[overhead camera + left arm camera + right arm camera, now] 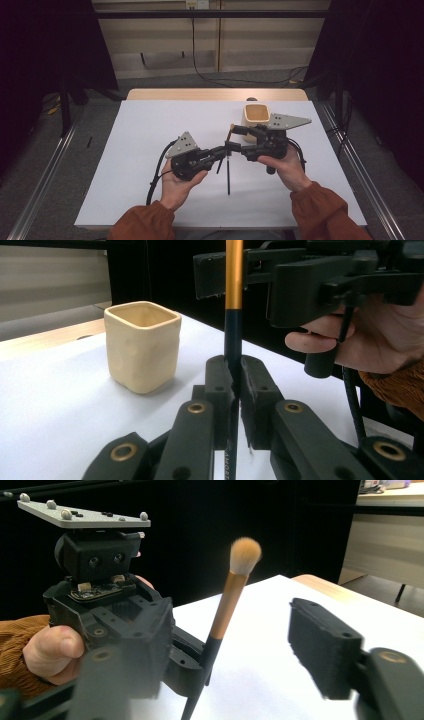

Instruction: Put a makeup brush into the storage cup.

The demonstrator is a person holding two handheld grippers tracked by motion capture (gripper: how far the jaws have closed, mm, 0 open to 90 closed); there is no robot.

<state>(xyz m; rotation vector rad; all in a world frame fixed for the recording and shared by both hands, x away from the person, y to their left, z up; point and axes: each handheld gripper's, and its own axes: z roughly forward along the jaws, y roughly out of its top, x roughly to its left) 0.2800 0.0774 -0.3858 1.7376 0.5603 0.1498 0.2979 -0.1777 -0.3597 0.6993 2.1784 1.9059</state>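
Here, a handover of a brush (233, 330) between two hand-held tongs, arranged from the nearer to the farther elements. Nearest the person, the left tongs (226, 148) are closed on the dark lower part of the brush handle; the left gripper view shows both pads pressed against the shaft, which rises between them into its gold section. The brush stands steeply, tuft (245, 555) uppermost, its dark tail reaching down toward the white tabletop (150, 200); whether the tail touches the surface cannot be told. Just beyond, the right tongs (239, 134) stand wide open around the gold section, one jaw to each side and neither in contact, as seen in the right gripper view. Farther off, a cream cup (256, 116) rests upright on the tabletop, apart from both tongs and apparently empty.

Judged step: transfer of the brush from left to right, probably for placing in the cup. The next move calls for the right tongs to close squarely on the gold section before the left tongs let go; release too soon would risk dropping the brush, and an off-centre grip could let it swing.
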